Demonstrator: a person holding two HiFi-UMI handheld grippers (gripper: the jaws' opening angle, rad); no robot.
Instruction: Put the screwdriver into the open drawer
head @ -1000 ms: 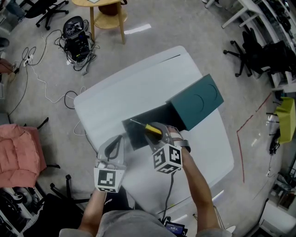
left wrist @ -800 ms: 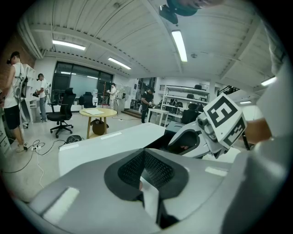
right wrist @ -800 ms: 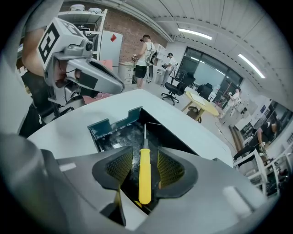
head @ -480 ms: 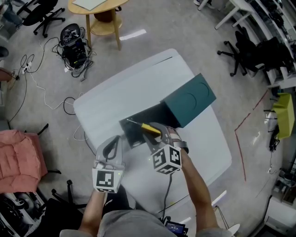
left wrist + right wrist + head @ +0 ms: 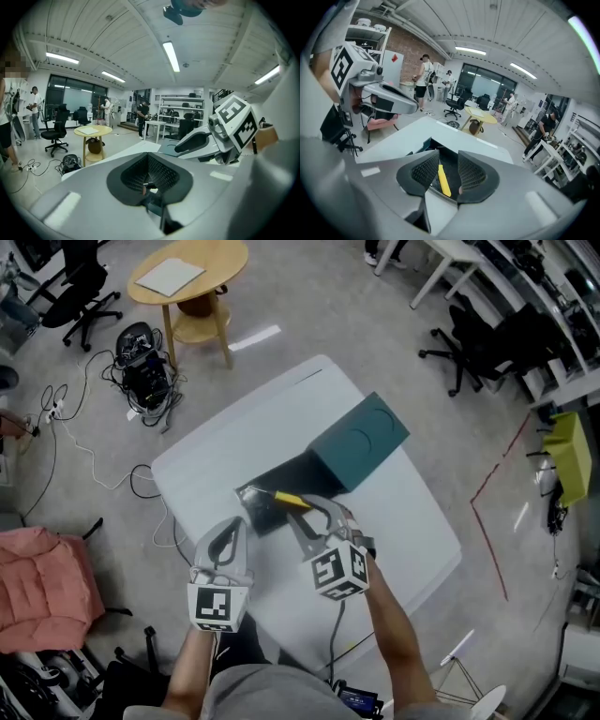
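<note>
Over the white surface (image 5: 206, 460), our right gripper (image 5: 315, 512) and left gripper (image 5: 228, 532) have both lifted since a moment ago, so the teal cabinet (image 5: 361, 442) and its open drawer (image 5: 267, 488) now sit further below them. The right gripper has come up off the drawer's near end. Its jaws have just been narrowing but are still apart, with the pads pressing on nothing. The left gripper stays closed and empty beside it. We judge the placing done. The screwdriver (image 5: 287, 500) lies loose on the drawer floor, below and just ahead of the right gripper's tips, its yellow handle showing through the gap between the jaws.
</note>
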